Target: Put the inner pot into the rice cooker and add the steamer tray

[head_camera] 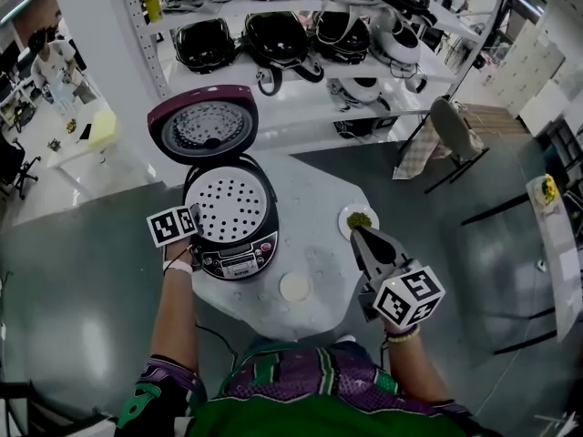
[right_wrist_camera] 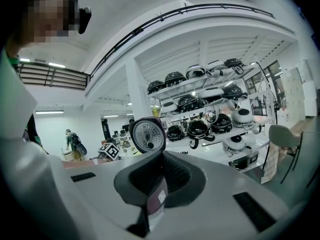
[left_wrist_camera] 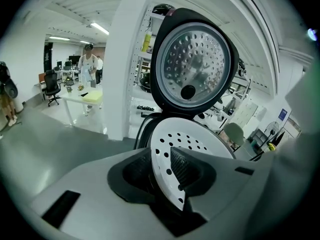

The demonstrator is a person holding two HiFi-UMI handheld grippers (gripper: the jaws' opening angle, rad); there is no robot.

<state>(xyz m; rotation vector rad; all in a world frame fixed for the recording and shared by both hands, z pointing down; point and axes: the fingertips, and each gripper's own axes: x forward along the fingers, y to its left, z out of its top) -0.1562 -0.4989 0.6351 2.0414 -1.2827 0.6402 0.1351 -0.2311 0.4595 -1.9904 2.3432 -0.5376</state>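
Note:
A maroon rice cooker (head_camera: 239, 260) stands on the white table (head_camera: 314, 185) with its lid (head_camera: 202, 124) swung up and back. The white perforated steamer tray (head_camera: 230, 206) lies in the cooker's mouth and hides whatever is beneath it. My left gripper (head_camera: 195, 218) is at the tray's left rim. In the left gripper view the tray (left_wrist_camera: 195, 140) has its edge between the parted jaws of that gripper (left_wrist_camera: 167, 171), and the pads do not press on it. My right gripper (head_camera: 358, 235) hovers shut to the right of the cooker, holding nothing, and its jaws (right_wrist_camera: 157, 184) point at the lid (right_wrist_camera: 147, 135).
A small bowl with something green (head_camera: 359, 219) sits just beyond the right gripper's tips. A white disc (head_camera: 295, 287) lies near the table's front edge. Shelves of other rice cookers (head_camera: 301, 35) stand behind, and a chair (head_camera: 451, 135) at the right.

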